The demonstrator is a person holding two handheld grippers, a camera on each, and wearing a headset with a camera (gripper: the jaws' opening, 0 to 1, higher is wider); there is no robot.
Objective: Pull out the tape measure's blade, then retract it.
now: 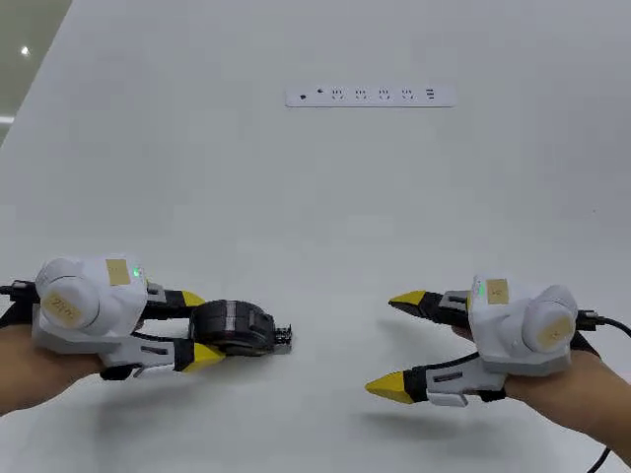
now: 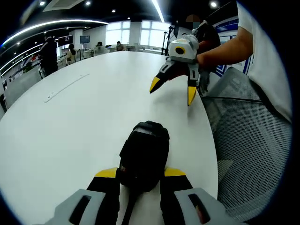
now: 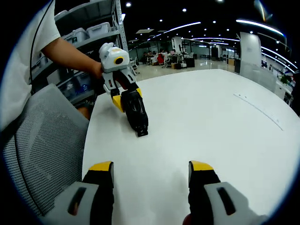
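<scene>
The rear of the black tape measure [image 1: 235, 327] was hidden between the jaws of the left gripper [image 1: 197, 328], and the small dark piece at its front end was too small in the head view to tell hook from blade. Both forearms were cut off by that view's lower edge. The left gripper view looked along the case's top, with the front end out of sight behind the case. The right gripper view gave the case from the side, lying on the white table [image 3: 211, 122], with a grey mesh chair [image 3: 42, 140] behind it. The left gripper's yellow-tipped jaws were clamped on both sides of the tape measure. The right gripper [image 1: 385, 345] sat well apart from the tape measure, facing its front end, jaws spread wide and holding nothing. A white power strip [image 1: 370, 96] lay far beyond the tape measure.
</scene>
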